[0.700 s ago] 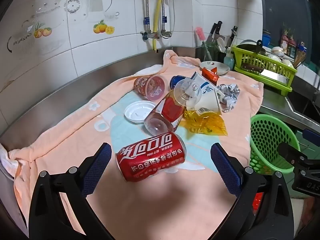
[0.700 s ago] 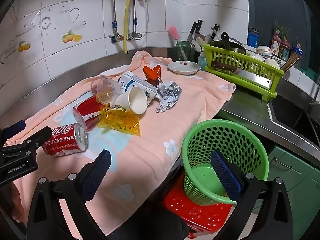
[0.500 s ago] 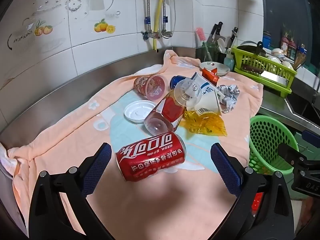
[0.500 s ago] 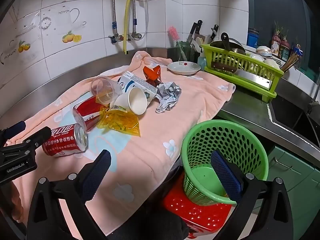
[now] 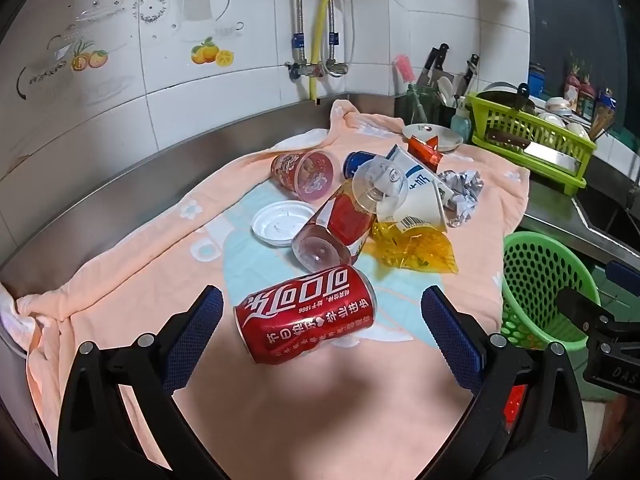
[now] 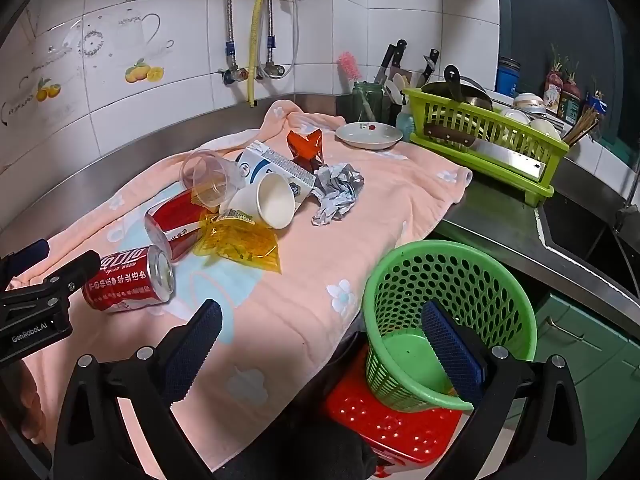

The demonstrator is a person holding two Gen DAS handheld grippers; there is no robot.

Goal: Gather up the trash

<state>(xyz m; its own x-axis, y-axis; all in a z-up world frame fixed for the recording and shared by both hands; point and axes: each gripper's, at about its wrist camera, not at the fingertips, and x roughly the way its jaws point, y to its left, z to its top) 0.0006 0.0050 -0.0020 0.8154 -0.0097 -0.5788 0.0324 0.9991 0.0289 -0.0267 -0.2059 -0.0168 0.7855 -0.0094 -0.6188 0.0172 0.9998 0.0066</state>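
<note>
My left gripper [image 5: 318, 316] gapes wide, empty, its pads flanking the red cola can [image 5: 306, 314] lying on the peach towel [image 5: 132, 280]. My right gripper [image 6: 320, 336] also wide, empty, above the green basket [image 6: 452, 320] off the counter's edge.

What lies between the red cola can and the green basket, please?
Only bare peach towel, with a white flower print, lies between the red cola can and the green basket; the right wrist view shows this.

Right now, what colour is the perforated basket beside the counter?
Green. The basket shows best in the right wrist view, sitting on a red stool.
</note>
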